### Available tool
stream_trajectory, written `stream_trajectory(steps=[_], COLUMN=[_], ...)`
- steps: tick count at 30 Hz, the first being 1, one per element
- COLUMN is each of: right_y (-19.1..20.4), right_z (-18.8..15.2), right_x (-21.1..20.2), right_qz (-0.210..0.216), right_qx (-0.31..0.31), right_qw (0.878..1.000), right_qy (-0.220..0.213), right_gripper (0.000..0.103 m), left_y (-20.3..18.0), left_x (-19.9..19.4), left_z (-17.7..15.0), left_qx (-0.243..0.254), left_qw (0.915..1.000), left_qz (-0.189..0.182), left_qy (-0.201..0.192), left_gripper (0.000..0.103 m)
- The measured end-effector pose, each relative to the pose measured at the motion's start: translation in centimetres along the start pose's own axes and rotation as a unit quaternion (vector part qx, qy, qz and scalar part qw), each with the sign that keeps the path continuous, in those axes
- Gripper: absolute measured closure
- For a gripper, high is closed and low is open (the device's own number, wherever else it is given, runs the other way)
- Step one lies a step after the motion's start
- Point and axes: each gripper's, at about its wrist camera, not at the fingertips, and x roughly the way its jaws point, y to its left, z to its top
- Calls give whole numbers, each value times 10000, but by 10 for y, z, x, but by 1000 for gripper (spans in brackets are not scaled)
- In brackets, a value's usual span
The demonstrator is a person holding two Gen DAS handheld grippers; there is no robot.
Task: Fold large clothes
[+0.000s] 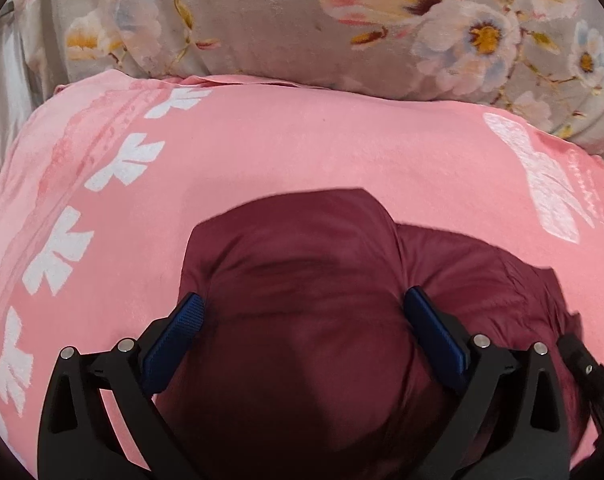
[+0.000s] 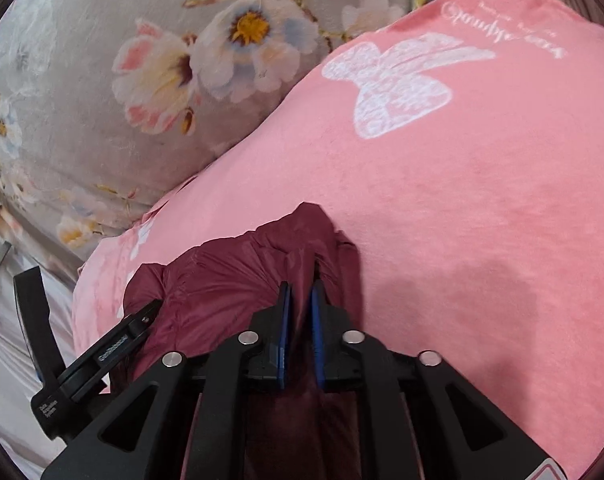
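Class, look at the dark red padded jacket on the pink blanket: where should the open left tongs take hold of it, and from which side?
Grip the puffy bulge of the jacket that sits between the open left tongs, coming from above. The right tongs already pinch a raised fold beside it, on the pink blanket.

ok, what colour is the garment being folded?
Dark maroon jacket, seen best in the left wrist view.

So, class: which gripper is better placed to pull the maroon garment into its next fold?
Right. The right gripper is pinched shut on the maroon garment, while the left gripper stands open around a bulge of it.
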Motion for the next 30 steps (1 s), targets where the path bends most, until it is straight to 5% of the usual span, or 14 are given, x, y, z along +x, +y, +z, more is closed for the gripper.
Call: stream_trajectory(steps=[4,12,24,30], right_y=[-1,9,5,7], right_z=[-10,-52,-100,-100], right_x=[-40,-69,-70,-82], right_qz=[-356,-140,-390,-229], right_qx=[-330,-753,-1159,-1263], right_qw=[9988,9956,9886,9894], right_qy=[-22,535,874,676], right_gripper=[86,85,87,66], left_y=[10,-2,7,7], left_x=[-34,-96,-81,-79], left_z=[-13,-52,-98,-102], left_qx=[202,818,465,518], left_qw=[9995,9966,9973,9970], left_qz=[-236,77,194,270], left_qy=[89,81,534,503], left_gripper=[5,6,5,5])
